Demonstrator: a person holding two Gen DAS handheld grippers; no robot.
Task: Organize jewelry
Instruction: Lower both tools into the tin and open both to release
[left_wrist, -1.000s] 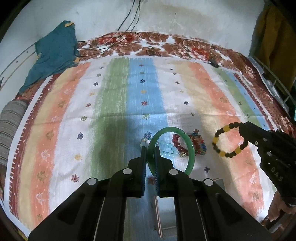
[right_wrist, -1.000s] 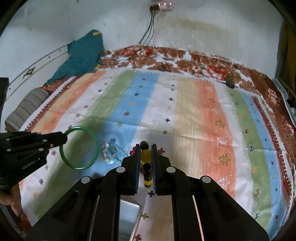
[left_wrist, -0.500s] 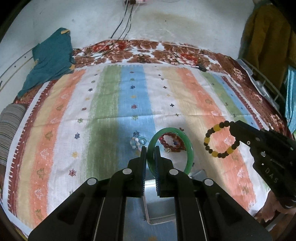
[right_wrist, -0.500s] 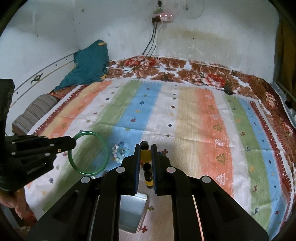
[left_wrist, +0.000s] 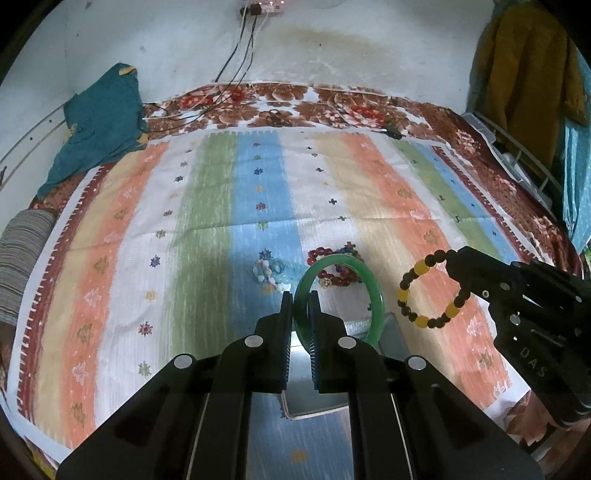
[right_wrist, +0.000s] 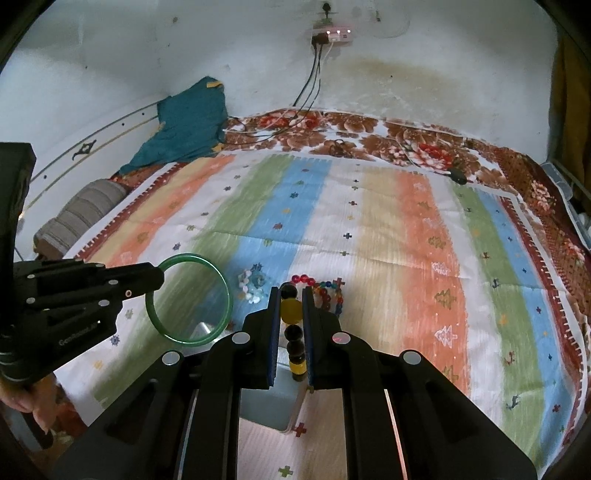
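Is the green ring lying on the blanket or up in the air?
Up in the air. The left gripper pinches the green ring, which hangs above the blanket.

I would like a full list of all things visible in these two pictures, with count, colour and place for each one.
green bangle: 1, green, held up in the left gripper
beaded bracelet: 1, yellow and dark beads, held up in the right gripper
red bead bracelet: 1, red with mixed colours, lying on the cloth, centre
pale bead bracelet: 1, white and light blue, on the cloth, left of the red one
metal box: 1, grey, below both grippers
striped cloth: 1, orange, green, blue, white, covering the bed
teal garment: 1, far left corner
power strip: 1, pink, on the wall
left gripper: 1, black
right gripper: 1, black
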